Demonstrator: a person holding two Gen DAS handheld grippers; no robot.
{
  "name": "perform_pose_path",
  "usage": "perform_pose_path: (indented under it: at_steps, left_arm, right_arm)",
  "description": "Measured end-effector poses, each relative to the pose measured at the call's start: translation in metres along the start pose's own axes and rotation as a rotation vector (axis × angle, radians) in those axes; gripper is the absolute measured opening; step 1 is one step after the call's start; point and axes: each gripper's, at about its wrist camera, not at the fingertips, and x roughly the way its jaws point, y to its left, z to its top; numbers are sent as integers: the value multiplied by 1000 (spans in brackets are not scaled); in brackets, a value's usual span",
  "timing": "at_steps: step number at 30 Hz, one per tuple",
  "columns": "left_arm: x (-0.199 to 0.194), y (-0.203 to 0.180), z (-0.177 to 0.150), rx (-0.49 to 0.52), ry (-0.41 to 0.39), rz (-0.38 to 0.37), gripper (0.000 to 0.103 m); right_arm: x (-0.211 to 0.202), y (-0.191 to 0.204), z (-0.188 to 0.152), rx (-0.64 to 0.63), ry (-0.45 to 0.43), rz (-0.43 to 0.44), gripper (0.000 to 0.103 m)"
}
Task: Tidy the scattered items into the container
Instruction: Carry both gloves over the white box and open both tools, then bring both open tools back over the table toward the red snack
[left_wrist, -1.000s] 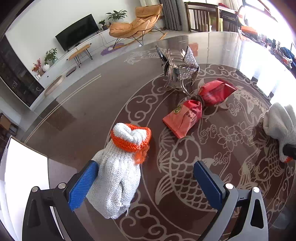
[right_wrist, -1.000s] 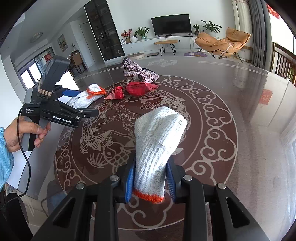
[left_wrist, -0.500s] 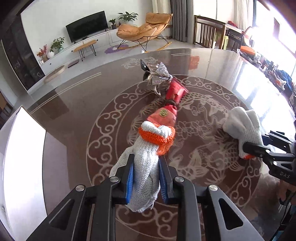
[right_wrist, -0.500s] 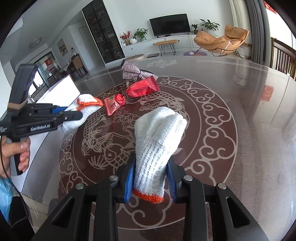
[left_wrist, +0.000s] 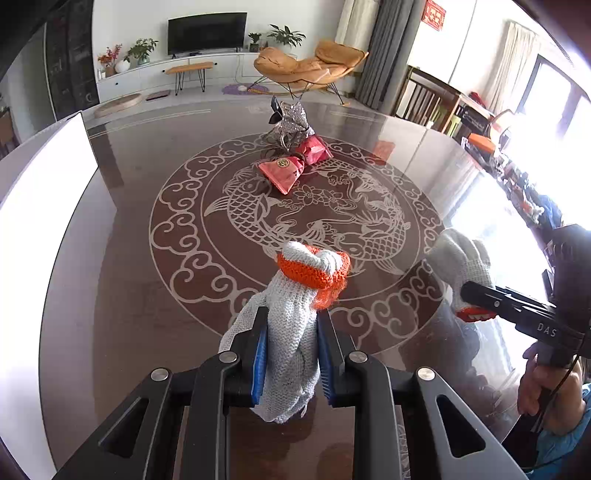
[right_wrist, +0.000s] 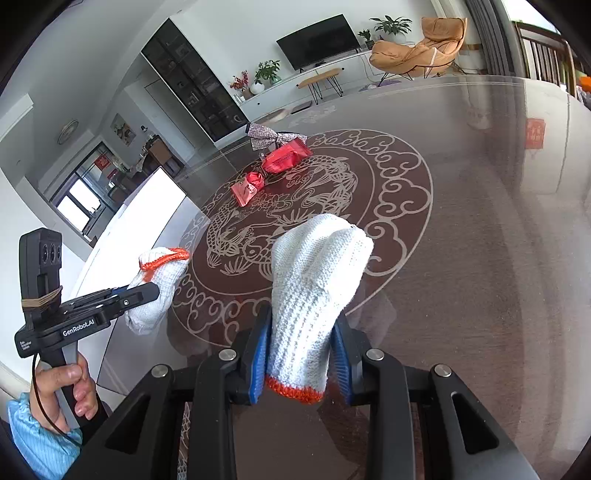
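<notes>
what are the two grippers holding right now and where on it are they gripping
Each holds a white knit glove. The left gripper pinches its glove across the middle, orange cuff pointing away. The right gripper clamps its glove just above the orange cuff.

The table (left_wrist: 122, 266) is showing a glossy, glass-smooth top, throwing back window light. Both gloves (left_wrist: 291, 332) (right_wrist: 314, 295) are looking like coarse knitted cloth, matt, with orange knit cuffs. The red packets (left_wrist: 284, 171) are gleaming like crinkled foil. The bow (right_wrist: 271, 134) is sparkling with glitter. Gripper pads (right_wrist: 258, 365) are looking like blue ridged plastic.
</notes>
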Motion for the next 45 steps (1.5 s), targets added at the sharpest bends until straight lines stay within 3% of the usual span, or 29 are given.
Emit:
perform_pose_path:
  at_steps: [6,11,16,21,26,29,32,38,40,41,42,43,44,45]
  left_arm:
    - [-20,1,12,28,-28,-6,23]
    - [-34,2,-24,-80,-30,-30,23]
    - [-68,24,-58,-192,-46,-43,23]
    - [-159,95,-54,-253,-150,69,23]
    - [-227,200,-48,-359,-218,270,23]
    - [-233,258,-53,-454,-204,333,23]
    - [-219,302,-64,-531,-162,351,23]
    - [-178,336,-71,-588,-71,363,24]
    - [-166,342,-68,-603,-30,386,29]
    - [-160,345,-68,-616,-8,404,37]
    - [-158,348,-69,-630,-9,416,54]
    - [-159,349,-71,-643,-18,430,64]
    - [-161,350,-72,-652,-28,449,82]
    - [-163,349,-73,-654,-39,467,88]
  right_arm:
    - [-10,9,-8,9,1,37,31]
    - [-4,31,-15,-13,44,77,31]
    - [5,93,-22,-141,98,141,31]
    - [16,202,3,-344,94,252,31]
    - [41,340,40,-555,52,369,31]
    - [70,415,53,-651,50,413,31]
    - [118,466,50,-713,117,414,31]
    - [211,497,37,-751,231,315,33]
    - [233,497,38,-726,276,273,37]
    - [243,490,43,-713,302,252,48]
    - [248,488,45,-698,314,247,54]
    - [249,487,49,-686,315,252,59]
    - [247,485,51,-675,299,260,60]
    - [243,483,55,-665,283,275,60]
